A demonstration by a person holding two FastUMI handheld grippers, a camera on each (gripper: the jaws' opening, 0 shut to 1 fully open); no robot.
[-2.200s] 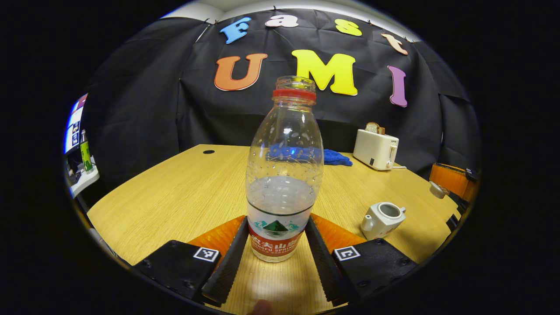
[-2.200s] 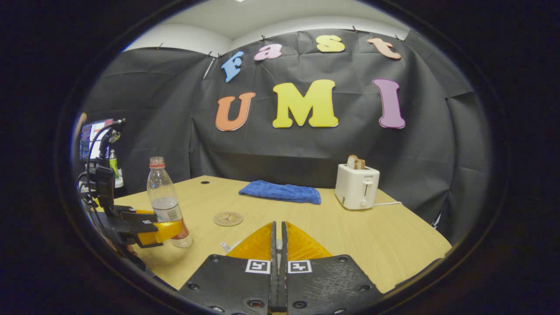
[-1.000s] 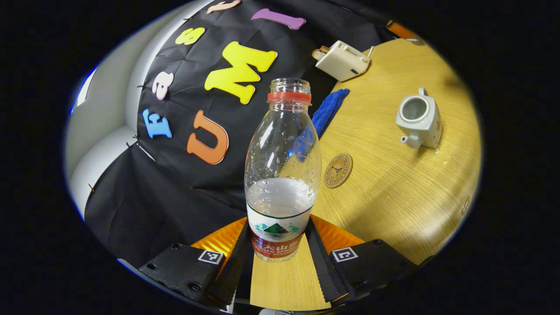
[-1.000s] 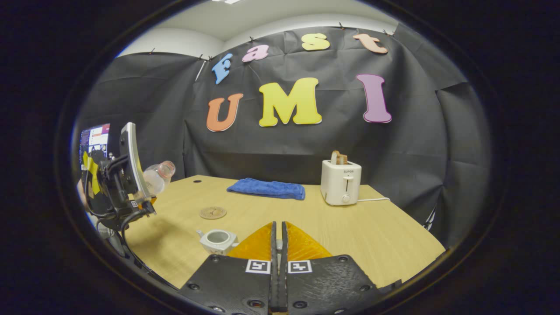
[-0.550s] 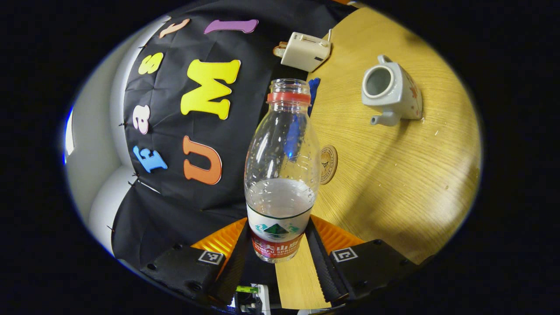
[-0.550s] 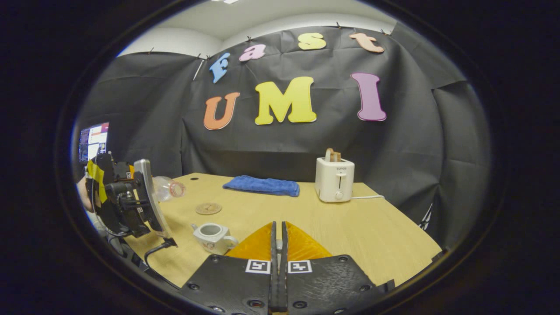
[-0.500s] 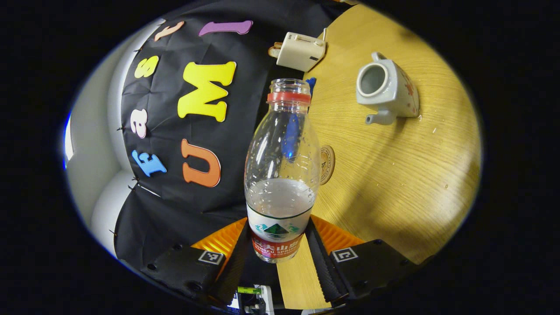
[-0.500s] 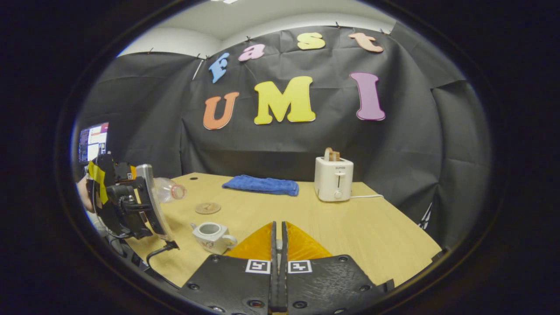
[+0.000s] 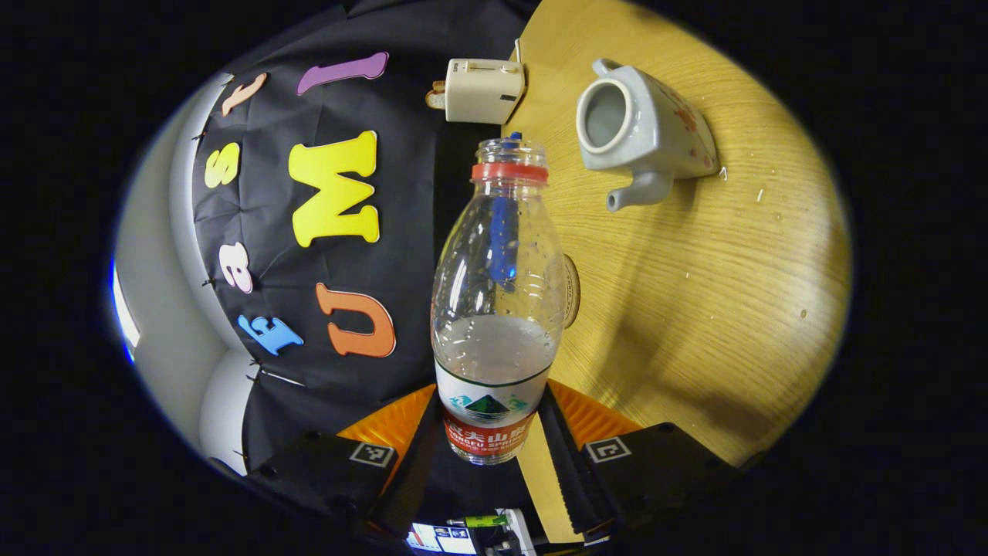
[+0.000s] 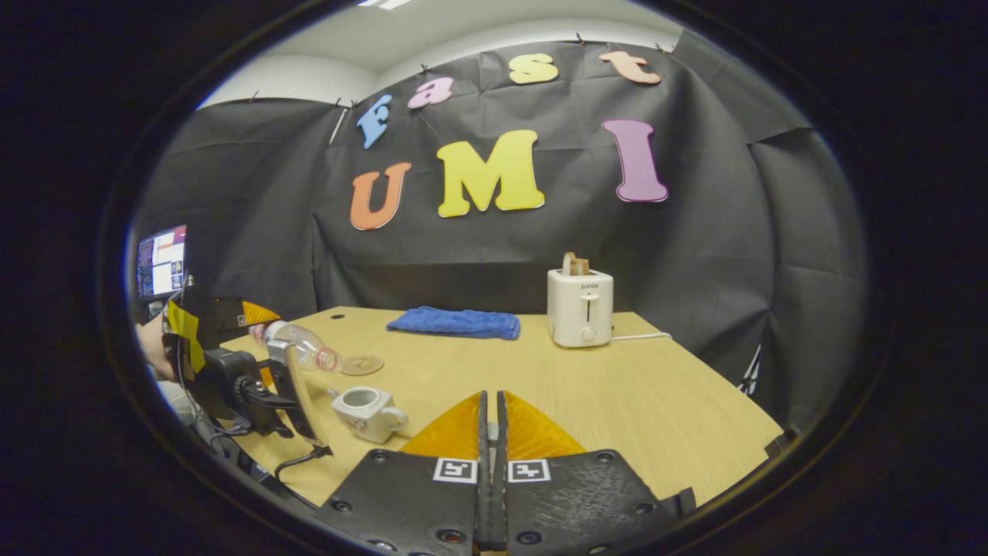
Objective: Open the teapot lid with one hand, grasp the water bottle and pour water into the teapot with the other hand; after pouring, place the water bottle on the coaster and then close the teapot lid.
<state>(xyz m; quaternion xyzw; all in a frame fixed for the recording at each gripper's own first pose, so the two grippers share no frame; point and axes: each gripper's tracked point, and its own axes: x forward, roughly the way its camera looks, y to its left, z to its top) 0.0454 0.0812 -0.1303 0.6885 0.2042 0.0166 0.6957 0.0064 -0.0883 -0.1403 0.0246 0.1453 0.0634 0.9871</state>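
Observation:
A clear water bottle [image 9: 498, 309] with a red neck ring and no cap is clamped at its label by my left gripper [image 9: 488, 398]. In the right gripper view the bottle [image 10: 305, 347] lies nearly level above the table, its mouth just left of and above the open white teapot [image 10: 367, 409]. The left gripper view has the teapot [image 9: 641, 131] up right of the bottle mouth, lid off. A round wooden coaster [image 10: 361, 364] lies just behind the teapot. My right gripper [image 10: 492, 401] is shut; the lid it holds is hidden below its fingers.
A white toaster [image 10: 580, 307] with toast and a folded blue towel [image 10: 454, 323] stand at the back of the wooden table [image 10: 617, 401]. A monitor [image 10: 160, 262] glows at far left. A hand holds the left gripper at the table's left edge.
The bottle went from standing on the table to being lifted and tipped nearly level, and its mouth moved toward the teapot. The right gripper stayed shut and drifted slightly.

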